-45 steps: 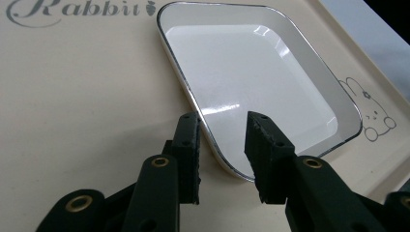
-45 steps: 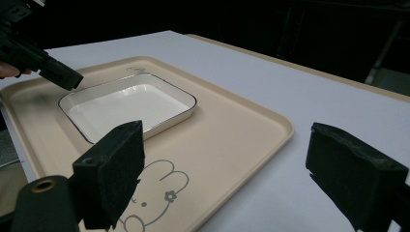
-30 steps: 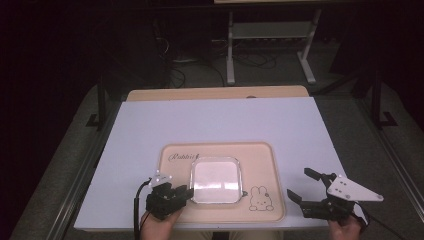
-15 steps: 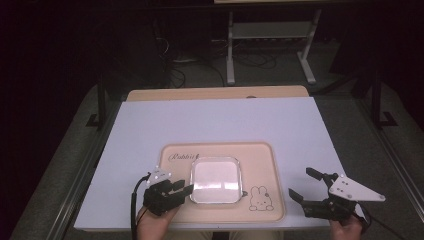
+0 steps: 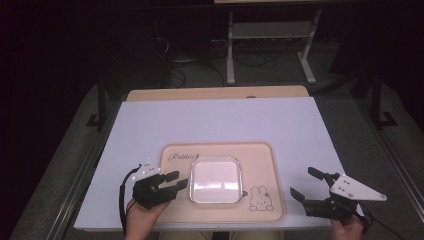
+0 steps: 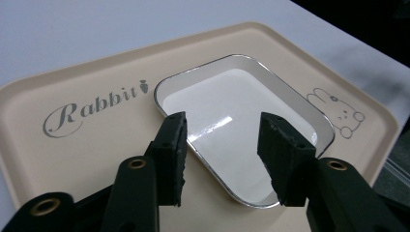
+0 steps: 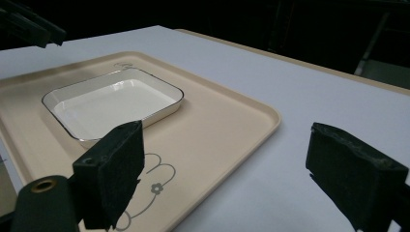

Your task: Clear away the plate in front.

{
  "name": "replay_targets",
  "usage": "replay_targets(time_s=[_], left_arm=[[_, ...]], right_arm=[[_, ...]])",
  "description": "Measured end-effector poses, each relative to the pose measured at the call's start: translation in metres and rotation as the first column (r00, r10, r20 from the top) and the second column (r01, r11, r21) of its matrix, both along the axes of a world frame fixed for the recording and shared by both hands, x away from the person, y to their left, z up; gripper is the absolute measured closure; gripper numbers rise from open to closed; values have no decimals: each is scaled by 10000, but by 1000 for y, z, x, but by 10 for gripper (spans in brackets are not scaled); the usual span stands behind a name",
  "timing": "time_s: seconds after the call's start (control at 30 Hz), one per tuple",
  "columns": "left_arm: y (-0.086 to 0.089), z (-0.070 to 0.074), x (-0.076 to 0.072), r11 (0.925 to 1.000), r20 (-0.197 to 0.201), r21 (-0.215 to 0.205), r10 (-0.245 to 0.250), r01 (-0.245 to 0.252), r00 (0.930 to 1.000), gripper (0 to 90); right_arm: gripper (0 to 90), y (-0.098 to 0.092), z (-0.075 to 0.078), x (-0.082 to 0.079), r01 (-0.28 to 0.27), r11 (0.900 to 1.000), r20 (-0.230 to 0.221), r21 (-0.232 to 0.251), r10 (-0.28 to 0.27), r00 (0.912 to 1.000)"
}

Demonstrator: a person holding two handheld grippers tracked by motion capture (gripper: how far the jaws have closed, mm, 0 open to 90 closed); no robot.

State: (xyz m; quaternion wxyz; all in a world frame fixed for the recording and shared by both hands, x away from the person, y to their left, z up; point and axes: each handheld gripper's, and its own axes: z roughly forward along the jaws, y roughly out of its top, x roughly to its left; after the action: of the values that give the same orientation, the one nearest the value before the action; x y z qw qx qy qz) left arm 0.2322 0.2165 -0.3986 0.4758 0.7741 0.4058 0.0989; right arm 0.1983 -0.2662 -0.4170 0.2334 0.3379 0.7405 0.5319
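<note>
**Letting go of the white dish on the rabbit tray**

The white rectangular dish (image 5: 215, 180) sits flat on the beige rabbit tray (image 5: 260, 155), a little toward the person's side of the tray's middle, with the printed bunny (image 5: 259, 198) at its 4 o'clock and the "Rabbit" lettering (image 6: 92, 108) at its 11 o'clock. The tray lies on the pale sheet (image 5: 215, 120) that covers the table.

The left gripper (image 5: 176, 181) is at the dish's 9 o'clock. Its jaws have just been opening, and in the left gripper view they stand parted above the dish's near rim with nothing pressed between the pads: released, not grasping. The right gripper (image 5: 306, 183) waits off the tray at the dish's 3 o'clock, over the sheet, jaws spread wide and empty.

The step in hand looks like a release after setting the dish down. To finish it cleanly, I would judge that:

- the left jaws should be wide enough that neither pad (image 6: 174, 145) catches the thin dark-edged rim;
- the hand should lift clear of the rim before drawing back toward 6 o'clock, since a level pull could drag the light dish across the smooth tray;
- the right gripper can stay parked, well apart from the tray edge.
</note>
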Motion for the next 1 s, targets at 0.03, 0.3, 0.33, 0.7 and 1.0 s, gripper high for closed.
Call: replay_targets(time_s=[0.03, 0.3, 0.33, 0.7, 1.0], left_arm=[[2, 0, 0, 10000, 38, 11, -41, 41, 10000, 512], [15, -2, 2, 9990, 504, 445, -88, 66, 9987, 429], [16, -2, 2, 9988, 549, 477, -95, 69, 9984, 427], [36, -2, 3, 9991, 789, 404, 67, -99, 9969, 345], [54, 0, 0, 9983, 1038, 420, 360, -405, 9939, 275]], right_arm=[[128, 0, 0, 0, 38, 10000, -8, 7, -38, 10000], [128, -1, -1, 1, 93, 9999, -58, -72, -93, 9999], [129, -1, -1, 1, 96, 9999, -64, -72, -96, 9999], [129, -1, -1, 1, 137, 9998, -103, -166, -138, 9999], [128, -1, -1, 1, 158, 9997, -124, -195, -160, 9998]])
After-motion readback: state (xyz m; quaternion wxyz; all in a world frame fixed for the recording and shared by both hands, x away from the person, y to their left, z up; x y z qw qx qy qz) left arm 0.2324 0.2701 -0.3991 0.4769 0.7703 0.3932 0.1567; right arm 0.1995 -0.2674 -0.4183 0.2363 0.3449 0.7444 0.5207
